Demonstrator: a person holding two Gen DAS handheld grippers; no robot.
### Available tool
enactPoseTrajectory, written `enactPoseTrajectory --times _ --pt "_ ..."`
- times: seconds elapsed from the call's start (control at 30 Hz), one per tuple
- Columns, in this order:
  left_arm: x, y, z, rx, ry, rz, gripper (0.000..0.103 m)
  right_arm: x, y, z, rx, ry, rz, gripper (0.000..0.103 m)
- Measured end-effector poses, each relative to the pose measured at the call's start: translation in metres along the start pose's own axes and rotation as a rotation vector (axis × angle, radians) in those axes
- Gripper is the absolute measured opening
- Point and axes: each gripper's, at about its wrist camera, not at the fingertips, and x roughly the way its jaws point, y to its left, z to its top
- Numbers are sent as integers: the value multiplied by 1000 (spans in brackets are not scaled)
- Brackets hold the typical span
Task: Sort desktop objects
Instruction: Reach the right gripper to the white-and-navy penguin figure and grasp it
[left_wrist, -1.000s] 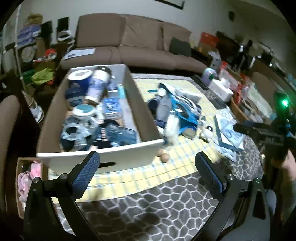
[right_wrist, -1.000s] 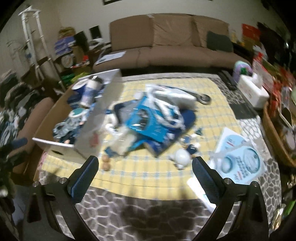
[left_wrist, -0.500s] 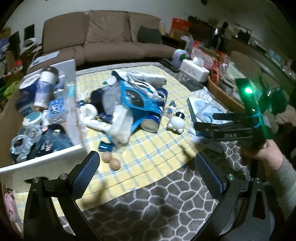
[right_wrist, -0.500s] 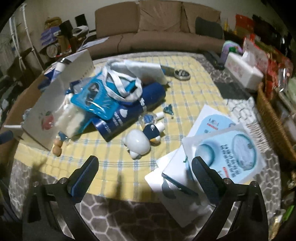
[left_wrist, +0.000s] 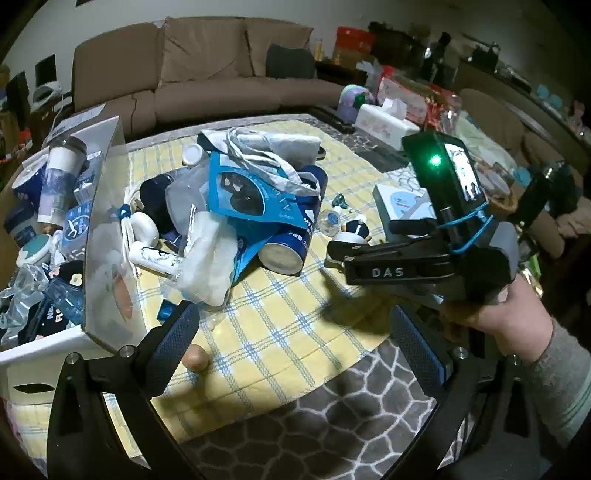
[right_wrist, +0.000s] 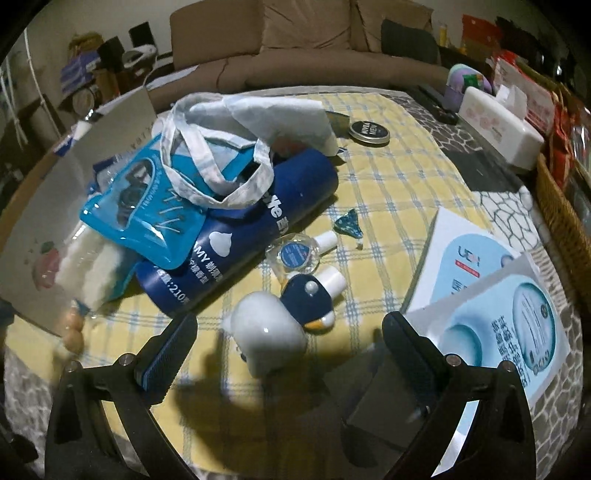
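**Two spread claws over a pile waiting to be sorted**

The pile sits on the yellow checked cloth (right_wrist: 388, 199). In it lie one dark blue can (right_wrist: 243, 236) on its side, one blue pouch (right_wrist: 140, 206) resting on the can, and one white cloth bag (right_wrist: 258, 122) draped over both. Just right of the can are two small white-capped bottles (right_wrist: 299, 254), one white duck figure (right_wrist: 267, 338) and one blue-and-white penguin figure (right_wrist: 310, 299), the two figures touching. One small blue foil scrap (right_wrist: 349, 223) lies near the bottles, and one round dark tin (right_wrist: 369, 131) sits farther back. Two brown eggs (right_wrist: 72, 330) lie at the cloth's near left edge.

The right gripper (right_wrist: 288, 354) hovers above the duck, fingers wide apart, gripping nothing. The left gripper (left_wrist: 295, 350) is likewise spread and empty, near one egg (left_wrist: 195, 356).

One white box (left_wrist: 107, 229), already crowded with cups and packets, stands left of the pile. Two white-and-blue cartons (right_wrist: 491, 295) overlap at the right.
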Motion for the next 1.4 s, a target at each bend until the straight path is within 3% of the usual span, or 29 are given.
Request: enactPoseTrajectory --times 0.63,0.83,0.97,1.17,1.4 --pt "10 21 4 -43 4 0 103 31 12 3 -87 40 -10 101" --pt "11 17 5 -34 -1 -4 103 36 14 2 -100 51 -13 95" --pt "11 15 6 -38 -4 -6 103 35 14 1 -106 50 4 76" --pt "6 6 10 -27 -16 -14 103 27 11 3 -91 37 53 75" --pt "12 -11 38 5 -33 -19 103 -14 -16 16 9 -54 123 75"
